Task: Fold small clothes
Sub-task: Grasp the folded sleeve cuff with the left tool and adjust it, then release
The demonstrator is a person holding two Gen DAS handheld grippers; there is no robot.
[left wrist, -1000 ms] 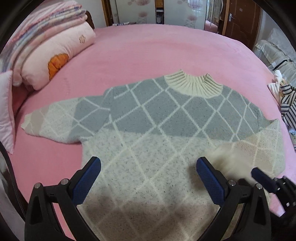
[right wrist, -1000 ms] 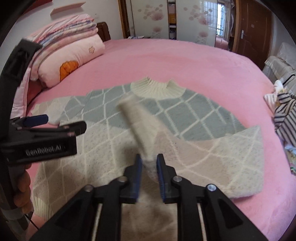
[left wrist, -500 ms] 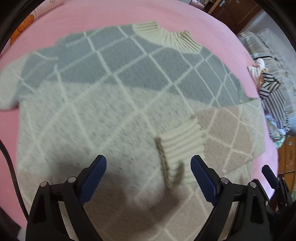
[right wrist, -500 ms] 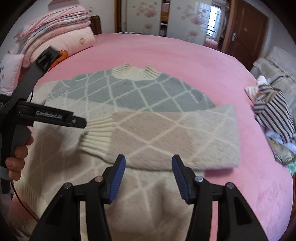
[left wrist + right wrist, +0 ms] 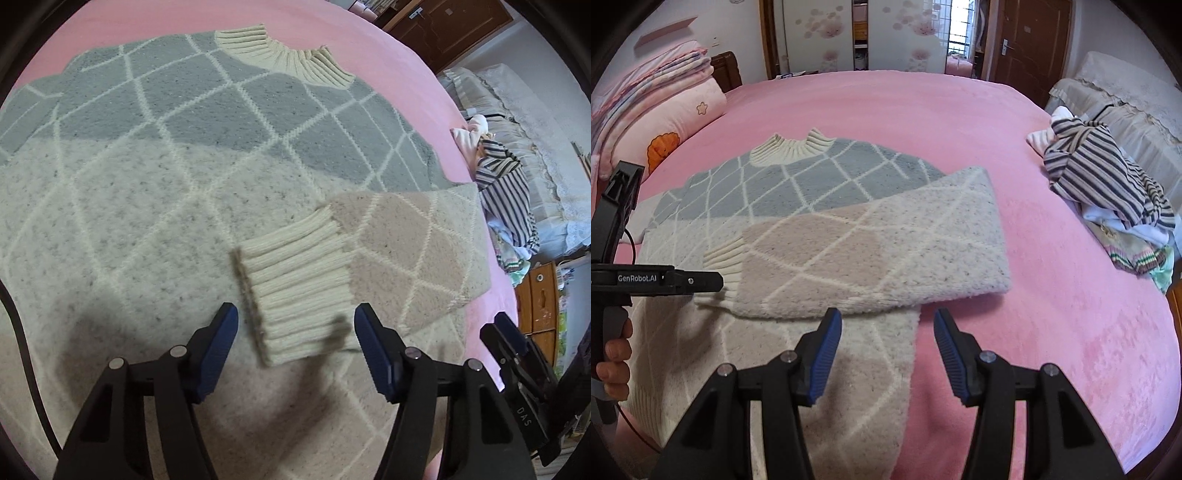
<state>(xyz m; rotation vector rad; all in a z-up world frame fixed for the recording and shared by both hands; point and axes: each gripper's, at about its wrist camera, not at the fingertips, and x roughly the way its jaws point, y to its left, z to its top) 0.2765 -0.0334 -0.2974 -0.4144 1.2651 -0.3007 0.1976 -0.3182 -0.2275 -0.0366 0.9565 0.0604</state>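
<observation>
A grey and cream diamond-pattern sweater [image 5: 155, 206] [image 5: 820, 184] lies flat on the pink bed [image 5: 1034, 314], collar [image 5: 284, 51] at the far side. Its right sleeve [image 5: 879, 243] is folded across the body, with the ribbed cuff [image 5: 299, 291] lying mid-chest. My left gripper [image 5: 295, 321] points down over that cuff. Its jaws are closing with the cuff between them, and the pads do not press on it. Just above the sweater's near right edge my right gripper [image 5: 886, 321] stands open, holding nothing. The left gripper [image 5: 713, 282] shows at the left of the right wrist view, by the cuff [image 5: 724, 266].
A heap of striped and other clothes [image 5: 1108, 177] lies at the bed's right edge. Pillows and folded blankets [image 5: 665, 122] are stacked at the far left. A covered sofa [image 5: 1126, 99] stands to the right, beyond the bed. Bare pink bedding stretches beyond the collar.
The right gripper let go of the sleeve cuff and drew back to the right; the sleeve now lies across the body. The left gripper tipped down, sank toward the cuff and narrowed its jaws.
</observation>
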